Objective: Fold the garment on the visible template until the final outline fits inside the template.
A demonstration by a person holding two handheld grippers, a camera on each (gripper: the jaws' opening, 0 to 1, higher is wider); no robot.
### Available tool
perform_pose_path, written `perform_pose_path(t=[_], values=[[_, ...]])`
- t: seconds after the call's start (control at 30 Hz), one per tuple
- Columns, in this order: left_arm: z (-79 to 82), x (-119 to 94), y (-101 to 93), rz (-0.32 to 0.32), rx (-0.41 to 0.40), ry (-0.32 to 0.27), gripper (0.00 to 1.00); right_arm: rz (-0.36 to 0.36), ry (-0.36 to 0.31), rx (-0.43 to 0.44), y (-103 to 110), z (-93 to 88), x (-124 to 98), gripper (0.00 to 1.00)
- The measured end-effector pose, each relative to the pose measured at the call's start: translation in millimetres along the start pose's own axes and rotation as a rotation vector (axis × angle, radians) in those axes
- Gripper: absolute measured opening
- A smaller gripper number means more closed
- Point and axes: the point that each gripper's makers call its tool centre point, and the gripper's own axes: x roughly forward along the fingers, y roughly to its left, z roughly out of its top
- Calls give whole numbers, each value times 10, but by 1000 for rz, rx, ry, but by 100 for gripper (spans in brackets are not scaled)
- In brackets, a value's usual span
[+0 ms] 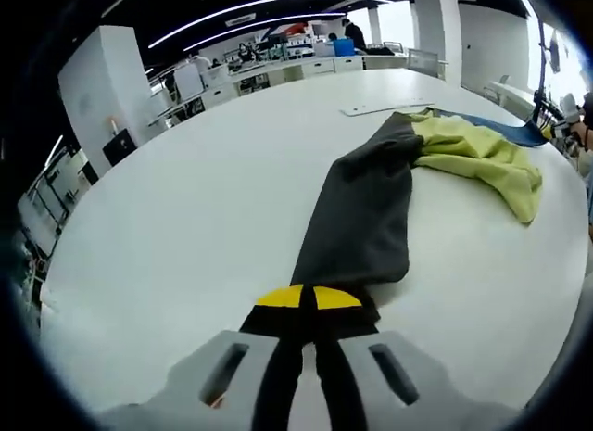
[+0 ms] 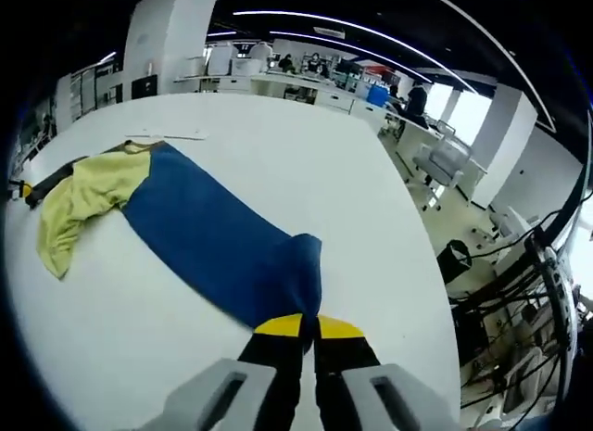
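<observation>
Garment: lies flat on a white table (image 1: 167,227), stretched long between the two grippers; it shows as a dark grey panel (image 1: 361,213) in the left gripper view and as a blue panel (image 2: 218,246) in the right gripper view, with a crumpled yellow part (image 1: 482,158) at the far end of each.
Long axis: runs straight ahead from each gripper, along its jaws, toward the yellow part.
Left gripper (image 1: 308,301): jaws drawn together at the near edge of the grey panel; judged to be pinching that edge, though the cloth between the tips is hard to tell from the black jaws.
Right gripper (image 2: 309,327): jaws likewise together at the near corner of the blue panel, seemingly holding it.
Nearer hand: neither; each sits at its own end of the cloth, with the yellow part well ahead of both.
Template: a thin pale sheet (image 2: 167,134) lies on the table just beyond the yellow part; whether it is the template I cannot tell.
Next move, judged: each held end must travel forward along the axis, over its panel toward the yellow middle.
</observation>
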Motion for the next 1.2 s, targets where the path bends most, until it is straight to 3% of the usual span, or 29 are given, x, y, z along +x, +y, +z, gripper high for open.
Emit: perform_pose_path(t=[0.13,0.2,0.37,0.53,0.6,0.73,0.93,1.07,1.2], values=[[29,-69,-89,-7,-6,-20,1,-6,-5,14,2,19,26,3],[50,-93,-124,-16,-12,-36,8,2,-19,13,33,58,19,6],[126,-184,-288,-64,-102,-101,37,89,-93,42,264,287,-28,31],[187,-272,-375,-65,-124,-134,64,218,-116,65,630,455,-107,61],[244,-315,-414,-69,-138,-170,71,256,-115,63,762,510,-138,67],[275,-378,-476,-72,-161,-172,81,309,-99,34,1001,568,-170,73],[358,-510,-637,-98,-144,-204,98,455,-128,-18,1553,709,-273,80],[397,-579,-740,-117,-137,-219,99,545,-137,-78,1940,724,-354,82],[456,-621,-853,-135,-113,-237,99,611,-138,-152,2240,680,-401,78]])
